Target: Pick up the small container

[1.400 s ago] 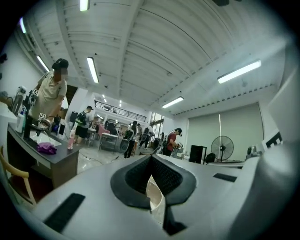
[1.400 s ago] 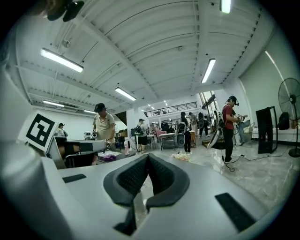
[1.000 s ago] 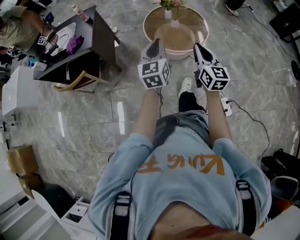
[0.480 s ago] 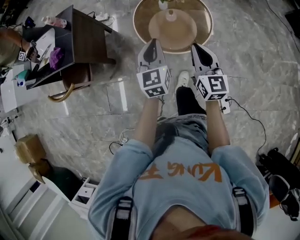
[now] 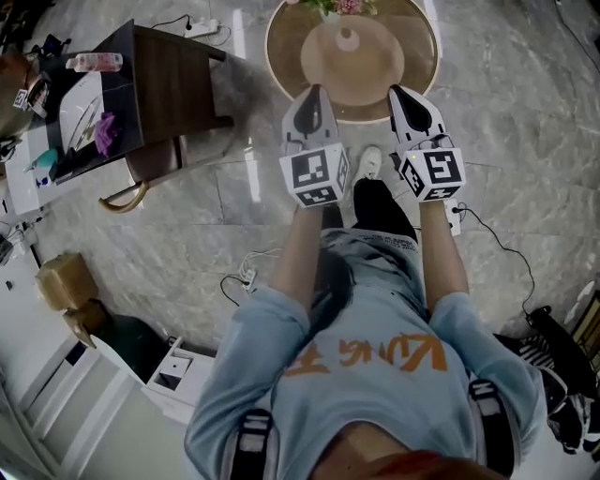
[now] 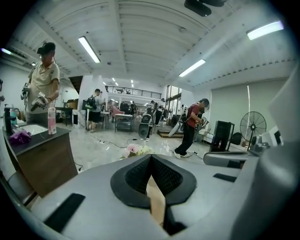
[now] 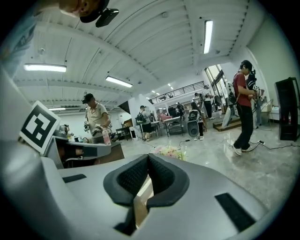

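Note:
Both grippers are held out side by side at waist height, pointing at a round wooden table (image 5: 412, 66). My left gripper (image 5: 314, 92) is shut, its black pads (image 6: 140, 176) meeting with nothing between them. My right gripper (image 5: 404, 92) is shut and empty too, pads (image 7: 161, 176) pressed together. A small pale vessel (image 5: 348, 39) stands mid-table under a bunch of pink flowers (image 5: 339, 6); I cannot tell if it is the small container. The flowers (image 6: 136, 150) show just beyond the jaws in the left gripper view, and the same flowers (image 7: 168, 151) in the right gripper view.
A dark desk (image 5: 169, 75) with a pink bottle (image 5: 94, 63) and clutter stands to the left, a chair (image 5: 141, 178) tucked beside it. Cables (image 5: 497, 239) and a power strip lie on the marble floor. A cardboard box (image 5: 61, 279) sits lower left. People stand around the hall (image 7: 241, 108).
The head view has shifted: the round table now sits closer to the gripper tips and the dark desk has slid further left. Both grippers stay shut, side by side.

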